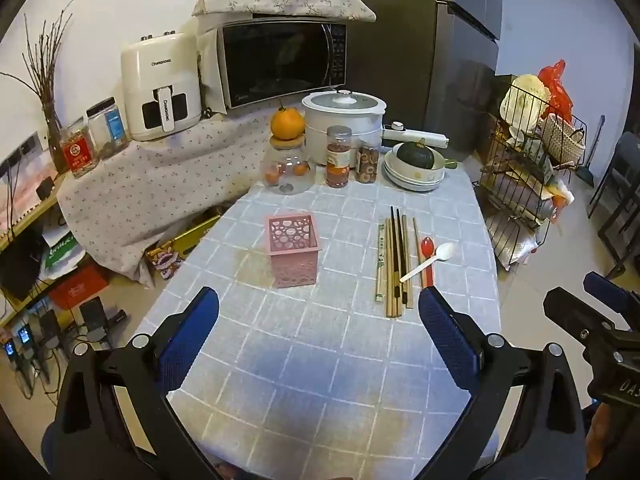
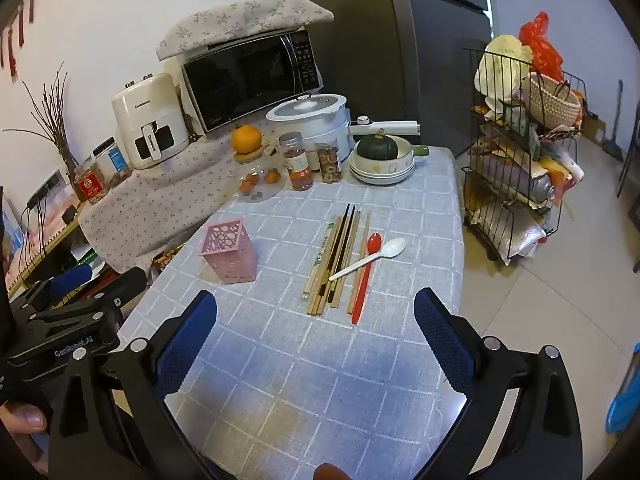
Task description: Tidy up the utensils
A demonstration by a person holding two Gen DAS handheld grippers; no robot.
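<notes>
A pink perforated holder [image 1: 294,254] [image 2: 230,252] stands upright and empty on the checked tablecloth. To its right lie several chopsticks [image 1: 394,264] [image 2: 334,262] side by side, wooden and black. A white plastic spoon [image 1: 430,260] [image 2: 370,258] lies across a red spoon [image 1: 427,258] [image 2: 366,276] at the bundle's right side. My left gripper [image 1: 319,306] hovers open over the near table, short of holder and chopsticks, nothing between its blue pads. My right gripper [image 2: 315,310] is likewise open and empty, just short of the near ends of the chopsticks and the red spoon.
At the table's far end stand a glass jar [image 1: 286,172] with an orange on top, two spice jars [image 1: 339,156], a white cooker [image 1: 344,118] and stacked bowls [image 1: 414,174] holding a dark squash. A wire rack [image 1: 528,184] stands right of the table. A microwave [image 1: 280,62] sits behind.
</notes>
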